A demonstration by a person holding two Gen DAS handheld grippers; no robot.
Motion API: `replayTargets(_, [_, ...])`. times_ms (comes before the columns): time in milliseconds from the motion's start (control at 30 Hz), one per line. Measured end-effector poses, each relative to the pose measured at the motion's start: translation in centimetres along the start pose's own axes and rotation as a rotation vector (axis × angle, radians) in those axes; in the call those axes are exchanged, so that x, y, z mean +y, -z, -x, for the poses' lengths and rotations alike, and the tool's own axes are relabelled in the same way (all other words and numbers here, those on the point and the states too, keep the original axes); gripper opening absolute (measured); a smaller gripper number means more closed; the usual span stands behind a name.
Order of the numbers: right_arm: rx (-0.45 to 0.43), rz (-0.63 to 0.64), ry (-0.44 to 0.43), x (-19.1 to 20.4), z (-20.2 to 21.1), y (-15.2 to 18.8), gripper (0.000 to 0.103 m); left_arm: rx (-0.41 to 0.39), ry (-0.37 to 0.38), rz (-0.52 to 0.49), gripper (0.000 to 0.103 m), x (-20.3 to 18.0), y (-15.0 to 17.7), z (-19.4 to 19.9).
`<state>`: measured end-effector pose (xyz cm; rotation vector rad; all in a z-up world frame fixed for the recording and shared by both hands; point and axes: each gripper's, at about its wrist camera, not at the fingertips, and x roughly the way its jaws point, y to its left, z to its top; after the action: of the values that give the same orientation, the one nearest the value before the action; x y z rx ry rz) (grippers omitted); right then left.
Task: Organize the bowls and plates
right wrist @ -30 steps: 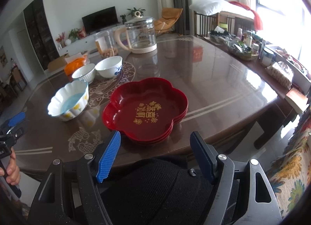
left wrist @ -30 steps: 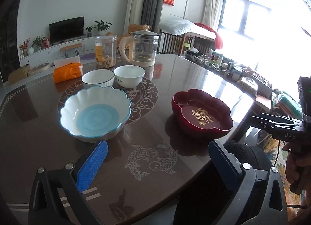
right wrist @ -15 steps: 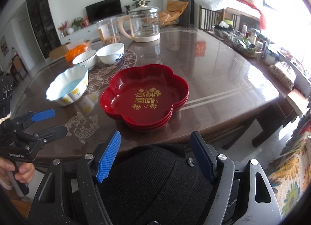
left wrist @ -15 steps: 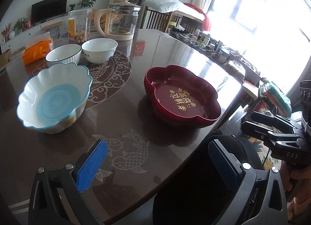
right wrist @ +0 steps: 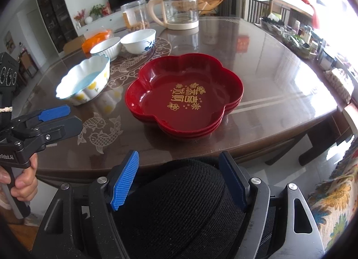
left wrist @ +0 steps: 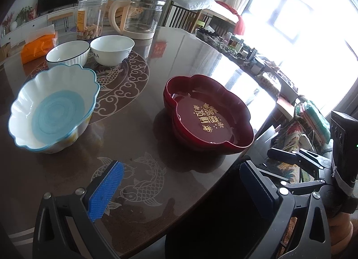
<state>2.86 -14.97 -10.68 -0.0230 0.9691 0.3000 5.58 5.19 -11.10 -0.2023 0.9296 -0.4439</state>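
A stack of red flower-shaped plates sits near the front edge of the brown table. A scalloped white bowl with a blue inside stands to its left. Behind it stand a ribbed white bowl and a white bowl with blue flowers. My left gripper is open and empty over the table's front edge, short of the plates. My right gripper is open and empty below the table edge, over a black knit cap.
A glass kettle, a clear jar of snacks and an orange tissue pack stand at the table's back. A cluttered sideboard runs along the right. A chair with flowered fabric is at the lower right.
Both grippers have moved closer to the table; the left view has swung right so the red plates sit nearer its middle. Both stay open and empty.
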Motion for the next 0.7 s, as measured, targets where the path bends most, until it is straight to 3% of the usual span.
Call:
replayTargets(167, [0.087,0.028,0.02,0.1,-2.2,-1.2,0.077,0.011,0.007,-0.031,0.103,-0.7,-1.0,-0.7])
replayTargets(367, [0.165,-0.029,-0.009,-0.4,-5.1,-2.1,0.077,-0.064,-0.051,-0.011,0.103,1.0,-0.4,2.6])
replayTargets(500, [0.202,-0.13,-0.043,-0.7,-6.8,-2.3,0.077,-0.081,-0.128,0.003,0.103,2.8,1.0,4.4])
replayTargets(700, [0.143,-0.369,-0.051,-3.3,-7.7,-3.3,0.078,-0.052,-0.16,0.081,0.103,5.3,2.8,4.8])
